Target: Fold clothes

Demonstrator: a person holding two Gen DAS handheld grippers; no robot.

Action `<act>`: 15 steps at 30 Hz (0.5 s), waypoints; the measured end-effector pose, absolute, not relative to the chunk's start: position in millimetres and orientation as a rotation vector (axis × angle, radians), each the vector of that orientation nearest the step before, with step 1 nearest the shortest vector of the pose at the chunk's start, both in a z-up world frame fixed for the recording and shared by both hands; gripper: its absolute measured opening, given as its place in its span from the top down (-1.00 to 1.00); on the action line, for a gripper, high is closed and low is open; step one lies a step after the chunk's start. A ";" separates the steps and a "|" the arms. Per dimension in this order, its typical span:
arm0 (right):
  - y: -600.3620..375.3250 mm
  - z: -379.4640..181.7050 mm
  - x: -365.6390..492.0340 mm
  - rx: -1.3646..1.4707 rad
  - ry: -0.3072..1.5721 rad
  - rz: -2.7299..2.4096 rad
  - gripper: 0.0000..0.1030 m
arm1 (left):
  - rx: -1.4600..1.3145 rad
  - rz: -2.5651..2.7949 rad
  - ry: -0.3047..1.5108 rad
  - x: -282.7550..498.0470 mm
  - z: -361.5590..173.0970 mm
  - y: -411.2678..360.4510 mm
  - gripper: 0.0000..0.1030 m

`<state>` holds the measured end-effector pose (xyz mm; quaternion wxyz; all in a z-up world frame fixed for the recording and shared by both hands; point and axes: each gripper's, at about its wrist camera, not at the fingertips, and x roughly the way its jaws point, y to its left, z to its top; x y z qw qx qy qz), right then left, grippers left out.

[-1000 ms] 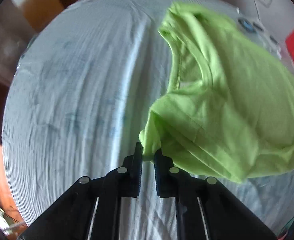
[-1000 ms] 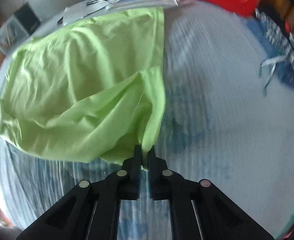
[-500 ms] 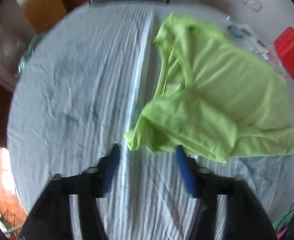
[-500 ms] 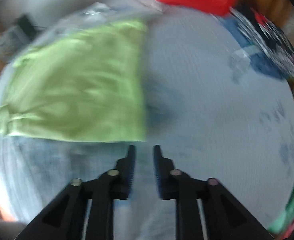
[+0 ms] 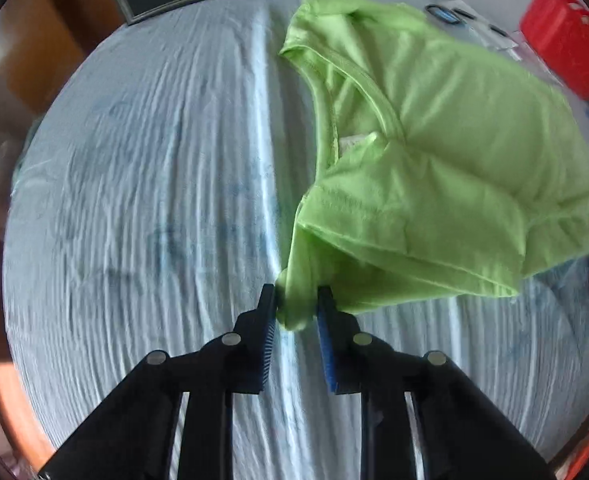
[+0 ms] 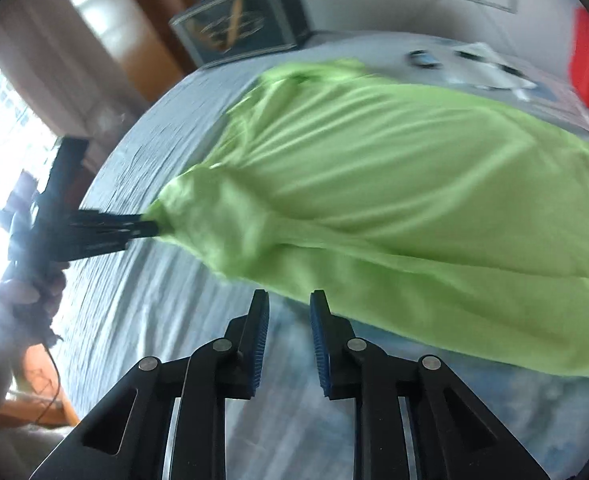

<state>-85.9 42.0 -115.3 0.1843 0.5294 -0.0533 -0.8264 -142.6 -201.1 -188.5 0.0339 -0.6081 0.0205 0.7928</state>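
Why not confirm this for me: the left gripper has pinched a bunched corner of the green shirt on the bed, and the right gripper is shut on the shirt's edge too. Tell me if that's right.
One part is wrong. In the right wrist view the right gripper is open and grips nothing; the green shirt only lies beyond its fingers. The left gripper does pinch a bunched corner over the bed.

Two close wrist views, both over the green shirt (image 5: 434, 168) on the bed (image 5: 154, 200)
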 end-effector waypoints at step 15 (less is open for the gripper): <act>-3.8 -138.1 -163.6 1.550 0.037 -2.336 0.92 | -1.892 2.310 0.022 -141.1 -189.2 -214.8 0.63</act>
